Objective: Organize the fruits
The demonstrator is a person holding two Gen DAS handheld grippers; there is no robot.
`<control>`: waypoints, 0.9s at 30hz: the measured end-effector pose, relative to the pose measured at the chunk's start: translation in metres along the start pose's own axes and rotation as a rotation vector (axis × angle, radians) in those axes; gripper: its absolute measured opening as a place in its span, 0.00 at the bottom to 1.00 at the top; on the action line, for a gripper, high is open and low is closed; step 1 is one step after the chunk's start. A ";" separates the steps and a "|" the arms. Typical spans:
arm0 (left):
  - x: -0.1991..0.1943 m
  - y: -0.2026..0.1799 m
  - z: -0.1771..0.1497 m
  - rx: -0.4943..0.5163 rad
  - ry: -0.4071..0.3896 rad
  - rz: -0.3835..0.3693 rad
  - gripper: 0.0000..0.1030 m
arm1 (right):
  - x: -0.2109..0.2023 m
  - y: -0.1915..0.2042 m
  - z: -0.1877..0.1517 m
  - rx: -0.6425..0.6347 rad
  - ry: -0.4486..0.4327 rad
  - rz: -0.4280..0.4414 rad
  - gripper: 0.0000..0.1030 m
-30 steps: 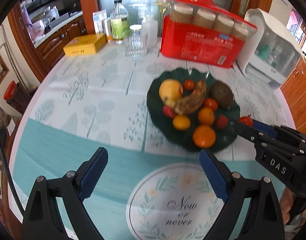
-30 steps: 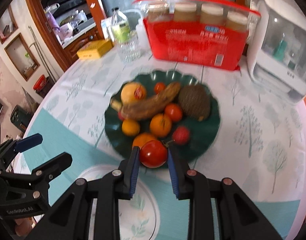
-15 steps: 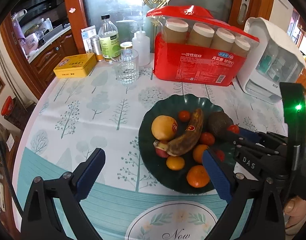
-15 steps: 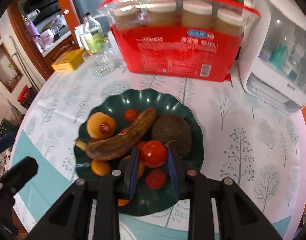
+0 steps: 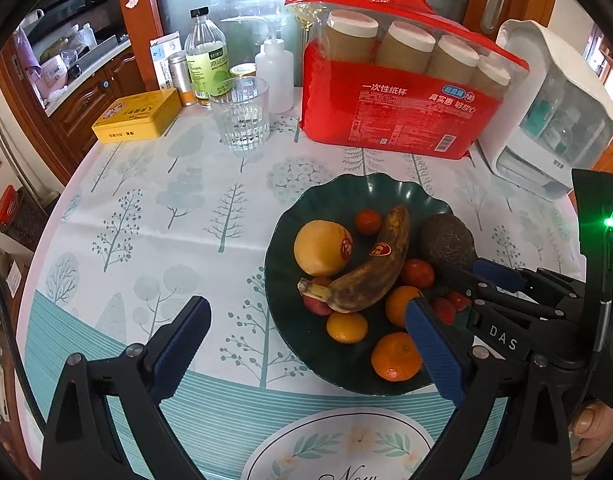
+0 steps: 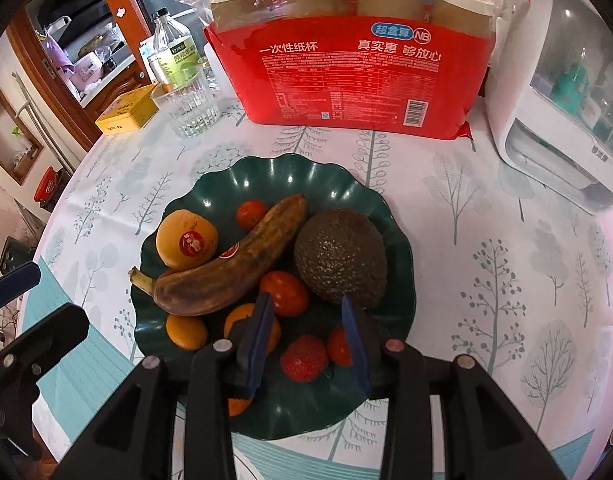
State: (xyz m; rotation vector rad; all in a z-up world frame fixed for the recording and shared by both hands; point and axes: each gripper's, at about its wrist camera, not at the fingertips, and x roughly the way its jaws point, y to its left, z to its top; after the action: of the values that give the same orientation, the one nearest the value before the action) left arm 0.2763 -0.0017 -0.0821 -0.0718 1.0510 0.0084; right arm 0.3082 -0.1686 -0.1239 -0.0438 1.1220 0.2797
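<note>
Looks like I'm in someone's home dining area: tree-print tablecloth [image 5: 154, 208] on the surface ahead of my fingers, wooden cabinets [image 5: 86, 96] off left, a pack of paper cups [image 5: 402, 92] and a drinking glass [image 5: 240, 118] beyond.

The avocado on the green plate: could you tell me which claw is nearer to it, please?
Right. The right claw hangs open over the green plate, its fingertips just short of the avocado. The left claw hangs open at the plate's near-left edge, farther off.
</note>
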 end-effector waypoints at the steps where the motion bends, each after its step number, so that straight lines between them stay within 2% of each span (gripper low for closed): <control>1: -0.002 -0.001 0.000 0.000 -0.002 -0.003 0.94 | -0.002 0.000 -0.001 0.000 -0.002 0.002 0.35; 9: -0.022 -0.008 -0.010 0.012 -0.010 -0.018 0.94 | -0.022 0.004 -0.013 -0.010 -0.016 0.012 0.35; 16: -0.059 -0.014 -0.026 0.010 -0.042 -0.026 0.94 | -0.055 0.004 -0.032 0.011 -0.030 0.019 0.35; 25: -0.111 -0.021 -0.068 0.010 -0.056 -0.019 0.94 | -0.111 0.008 -0.079 0.008 -0.030 0.029 0.36; 27: -0.121 -0.021 -0.078 0.015 -0.059 -0.008 0.94 | -0.124 0.010 -0.093 0.014 -0.032 0.032 0.41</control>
State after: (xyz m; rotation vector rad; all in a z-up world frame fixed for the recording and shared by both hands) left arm 0.1489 -0.0242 -0.0146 -0.0618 0.9921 -0.0051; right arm 0.1733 -0.2005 -0.0525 -0.0092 1.0932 0.3004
